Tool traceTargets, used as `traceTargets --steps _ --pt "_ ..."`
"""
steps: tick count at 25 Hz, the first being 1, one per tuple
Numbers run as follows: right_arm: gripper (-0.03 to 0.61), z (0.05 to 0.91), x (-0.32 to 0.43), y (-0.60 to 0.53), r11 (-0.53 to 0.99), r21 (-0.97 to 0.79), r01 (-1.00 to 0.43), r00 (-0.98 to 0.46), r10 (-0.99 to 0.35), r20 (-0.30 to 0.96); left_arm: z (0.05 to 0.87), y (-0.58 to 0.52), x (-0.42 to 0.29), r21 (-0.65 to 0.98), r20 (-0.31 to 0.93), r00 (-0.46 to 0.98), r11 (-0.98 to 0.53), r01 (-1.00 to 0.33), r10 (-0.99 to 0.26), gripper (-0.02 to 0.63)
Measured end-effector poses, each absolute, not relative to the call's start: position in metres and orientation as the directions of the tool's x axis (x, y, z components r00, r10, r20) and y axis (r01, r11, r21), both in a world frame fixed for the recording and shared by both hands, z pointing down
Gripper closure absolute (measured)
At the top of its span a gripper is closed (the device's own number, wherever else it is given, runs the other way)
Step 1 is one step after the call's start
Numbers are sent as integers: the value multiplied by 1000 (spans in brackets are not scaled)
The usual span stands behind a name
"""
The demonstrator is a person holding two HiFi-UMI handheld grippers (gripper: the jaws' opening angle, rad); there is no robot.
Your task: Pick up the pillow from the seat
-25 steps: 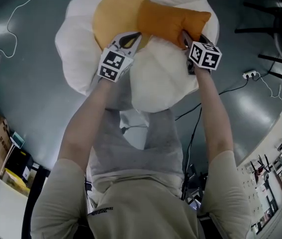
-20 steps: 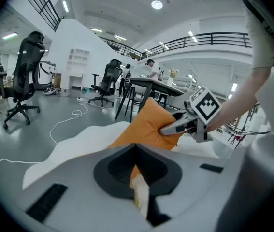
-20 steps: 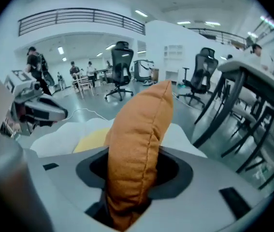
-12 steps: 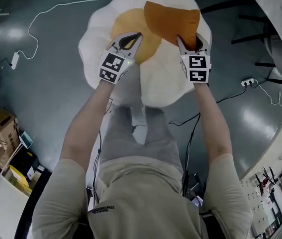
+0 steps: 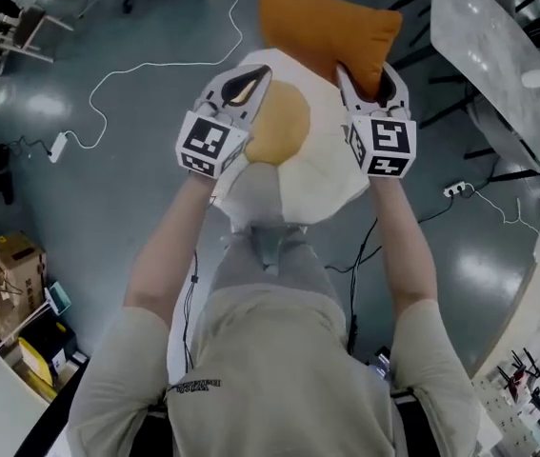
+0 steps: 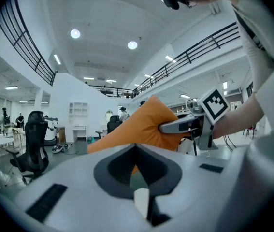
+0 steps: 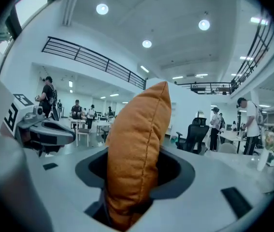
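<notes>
Two grippers were raised in front of you. Your right gripper (image 5: 365,72) had the orange pillow (image 5: 322,22) pinched by one edge, its jaws just easing apart but the pads pressing the fabric. The pillow hung in the air over the far edge of the egg-shaped seat (image 5: 325,177). Your left gripper (image 5: 249,82) sat near the pillow — jaws together, holding nothing.
</notes>
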State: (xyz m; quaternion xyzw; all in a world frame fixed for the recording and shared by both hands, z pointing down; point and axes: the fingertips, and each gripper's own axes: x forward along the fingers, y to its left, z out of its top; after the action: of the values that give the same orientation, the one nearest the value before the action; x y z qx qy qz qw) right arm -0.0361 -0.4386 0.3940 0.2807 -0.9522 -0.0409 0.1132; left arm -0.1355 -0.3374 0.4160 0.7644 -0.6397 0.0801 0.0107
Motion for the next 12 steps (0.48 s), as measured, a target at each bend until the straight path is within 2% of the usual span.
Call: traceTargets --steps 6,12 --pt "347 263 -38 -388 849 114 -516 -855 -519 -8 306 -289 -157 -30 12 147 -147 -989 -989 604" --pt "339 179 -24 -328 871 140 -470 -882 -457 -115 224 -227 -159 -76 -93 129 -122 -990 -987 604"
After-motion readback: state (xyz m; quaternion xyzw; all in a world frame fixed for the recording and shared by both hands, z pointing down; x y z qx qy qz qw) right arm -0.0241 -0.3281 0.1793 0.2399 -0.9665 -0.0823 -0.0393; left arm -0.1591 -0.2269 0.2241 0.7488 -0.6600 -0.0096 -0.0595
